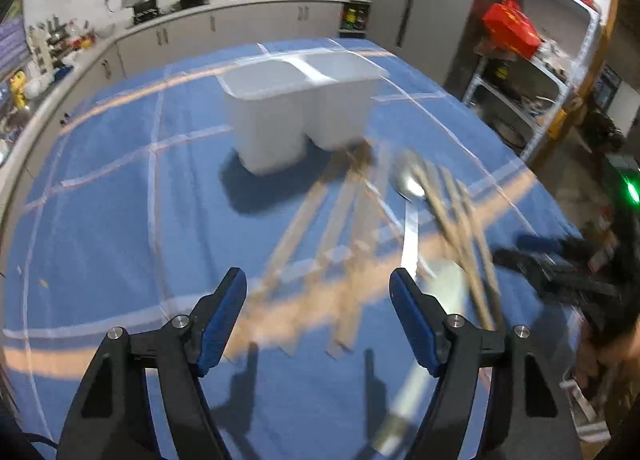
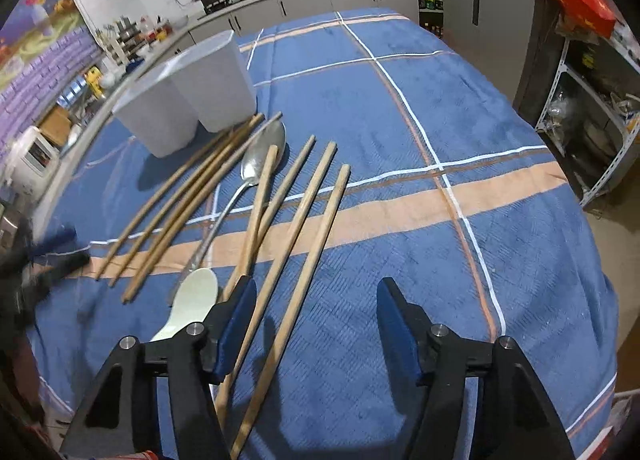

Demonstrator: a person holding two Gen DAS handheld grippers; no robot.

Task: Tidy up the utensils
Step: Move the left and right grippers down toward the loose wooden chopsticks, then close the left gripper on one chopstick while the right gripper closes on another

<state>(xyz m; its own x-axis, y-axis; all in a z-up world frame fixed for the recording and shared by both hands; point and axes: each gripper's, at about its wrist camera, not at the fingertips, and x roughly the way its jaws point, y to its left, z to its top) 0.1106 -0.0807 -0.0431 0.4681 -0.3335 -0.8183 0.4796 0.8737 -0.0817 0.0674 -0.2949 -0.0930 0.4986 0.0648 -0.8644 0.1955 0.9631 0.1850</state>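
Bench (image 2: 400,100) under a blue plaid cloth with orange and white stripes. Landmark: white two-compartment holder (image 2: 188,88), upright at the far left in the right wrist view, with nothing seen standing in either compartment.

Eight wooden chopsticks lie loose on the cloth on the near side of the holder. Four of them (image 2: 180,204) fan out from the holder's foot, their far tips just beside its base. The other four (image 2: 304,212) lie further from the holder, roughly parallel, two crossing each other.

Metal spoon (image 2: 260,156) — bowl near the holder's base, between the two chopstick groups, handle running back toward the camera. White ceramic spoon (image 2: 192,300) well on the near side of the holder, its bowl at the metal spoon's handle end.

Right gripper (image 2: 316,292): fingers (image 2: 240,316) spread wide, holding nothing, low over the near ends of the outer chopsticks; whether they touch them cannot be told.

Left gripper (image 1: 318,288): fingers (image 1: 224,312) also spread apart and empty, above the cloth facing the holder (image 1: 296,112) — this view is motion-blurred. The chopsticks (image 1: 348,220) and metal spoon (image 1: 408,196) show there only as smears on the near side of the holder.
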